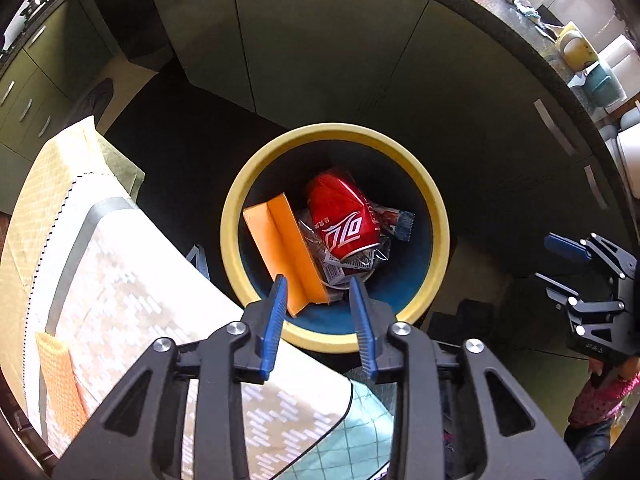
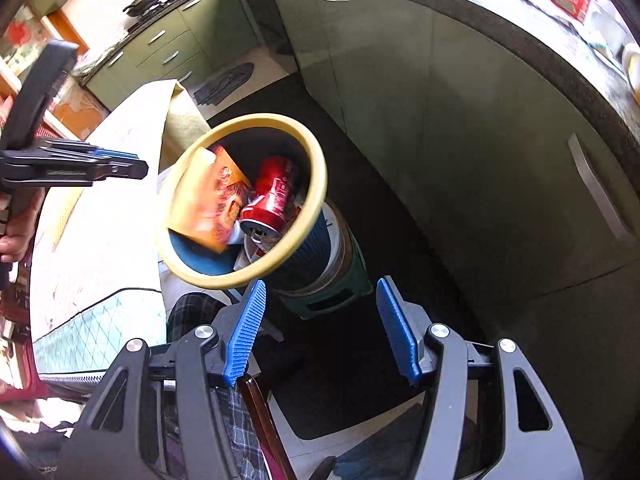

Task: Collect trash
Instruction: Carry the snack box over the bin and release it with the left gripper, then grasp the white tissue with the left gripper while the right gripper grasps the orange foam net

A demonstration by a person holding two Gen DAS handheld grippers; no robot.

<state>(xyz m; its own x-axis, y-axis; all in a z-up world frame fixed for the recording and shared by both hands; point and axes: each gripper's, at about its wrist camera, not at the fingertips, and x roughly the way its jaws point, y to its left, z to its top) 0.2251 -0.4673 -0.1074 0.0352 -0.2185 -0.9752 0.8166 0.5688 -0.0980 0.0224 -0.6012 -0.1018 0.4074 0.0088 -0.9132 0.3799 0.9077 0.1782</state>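
A round bin with a yellow rim stands beside the table. Inside it lie a crushed red soda can, a flat orange box leaning on the wall, and crumpled wrappers. My left gripper hangs over the bin's near edge, open, and its blue pads press on nothing; the orange box lies below it in the bin. My right gripper is off to the bin's right, open and empty.
A table with a patterned cloth runs along the bin's left. Green kitchen cabinets and a dark counter with mugs stand behind. The bin seems to rest on a green stool. A person's hand holds the left gripper.
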